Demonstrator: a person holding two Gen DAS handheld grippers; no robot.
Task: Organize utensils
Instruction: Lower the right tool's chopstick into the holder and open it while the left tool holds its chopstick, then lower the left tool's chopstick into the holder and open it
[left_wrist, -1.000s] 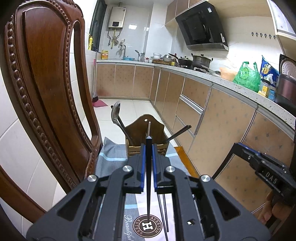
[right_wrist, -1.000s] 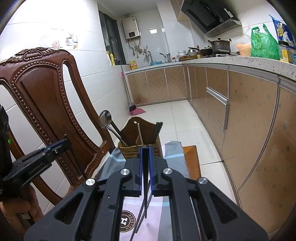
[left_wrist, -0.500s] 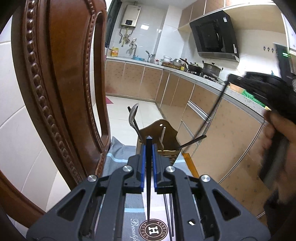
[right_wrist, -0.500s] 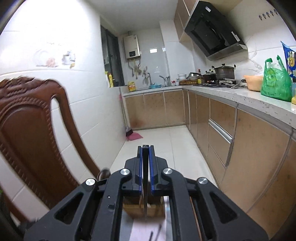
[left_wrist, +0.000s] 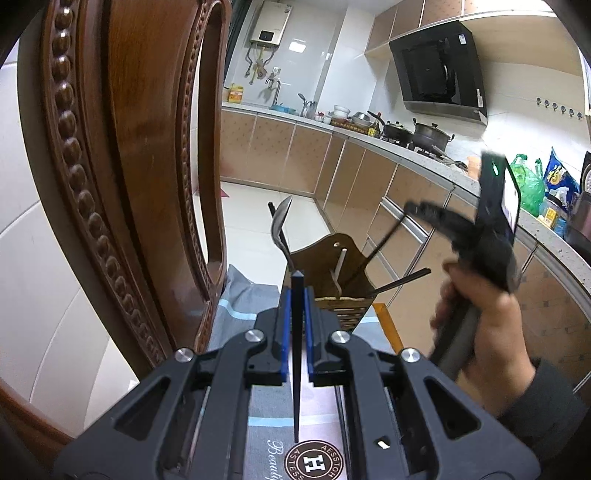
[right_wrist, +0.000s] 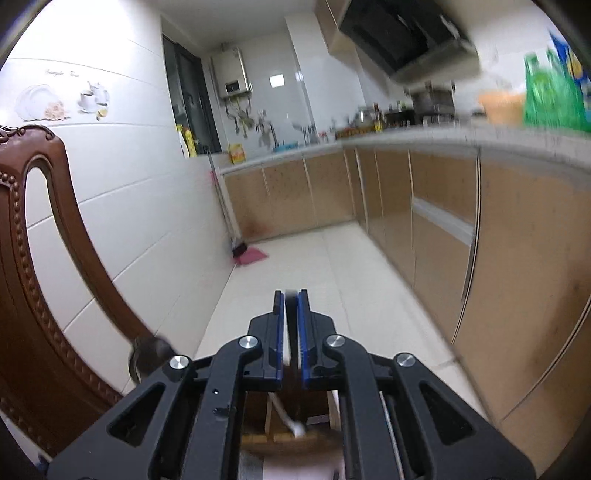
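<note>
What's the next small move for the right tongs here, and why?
Probably ease the right tongs down a little more, then let go. In the left wrist view, their black chopstick slants with its lower end inside the wooden holder, so a short drop should seat it.

Left wrist view: we look low along the left gripper (left_wrist: 296, 295), close behind the wooden utensil holder (left_wrist: 325, 266), facing down the kitchen.
Right wrist view: we sit above that holder (right_wrist: 291, 424), angled higher toward the far counter (right_wrist: 280, 153).
Shared: holder, carved chair (left_wrist: 122, 155), cabinets.
</note>
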